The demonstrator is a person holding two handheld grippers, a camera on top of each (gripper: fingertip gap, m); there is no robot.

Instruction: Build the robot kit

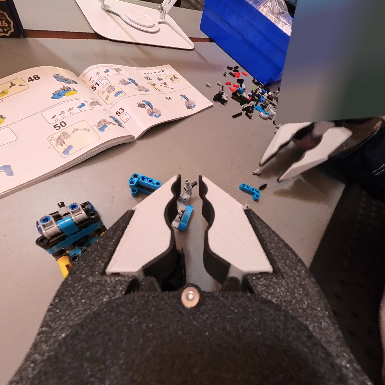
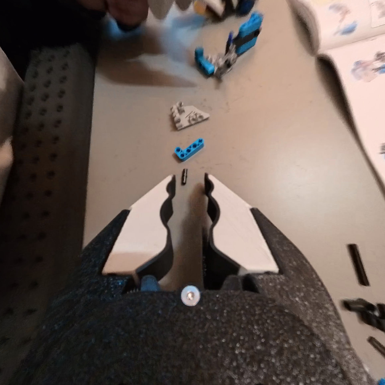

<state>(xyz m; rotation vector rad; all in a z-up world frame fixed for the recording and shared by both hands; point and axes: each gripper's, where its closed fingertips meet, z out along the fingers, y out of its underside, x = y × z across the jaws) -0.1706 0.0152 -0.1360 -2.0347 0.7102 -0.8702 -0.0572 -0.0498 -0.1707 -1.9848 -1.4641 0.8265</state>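
Hovering low over the grey table (image 1: pixel 208 145), the left gripper (image 1: pixel 189 177) stands with its jaws apart and holds nothing. A small grey-and-blue assembly (image 1: pixel 183 208) lies on the table in the gap between them, its long axis running roughly along the fingers, its grey pin end pointing away toward the tips. It appears clear of both pads, though the view is too steep to be sure. Just beside the left finger lies a blue angled beam pair (image 1: pixel 143 184); a larger blue, black and grey built block (image 1: pixel 68 229) sits nearer the gripper body on that side.

The right gripper (image 2: pixel 189 175) is likewise spread and empty. A short black pin (image 2: pixel 184 176) lies on the table just inside its tips, closer to the left finger, long axis in line with the fingers. Directly beyond lie a blue L-shaped beam (image 2: pixel 188 149), then a grey wedge plate (image 2: pixel 188 117) (all three in one line ahead).

An open instruction booklet (image 1: pixel 83 116) bears printed step numbers and diagrams; a dark box (image 1: pixel 8 18) at the far corner carries printed markings. A blue bin (image 1: pixel 245 35) stands behind a pile of loose parts (image 1: pixel 245 98).
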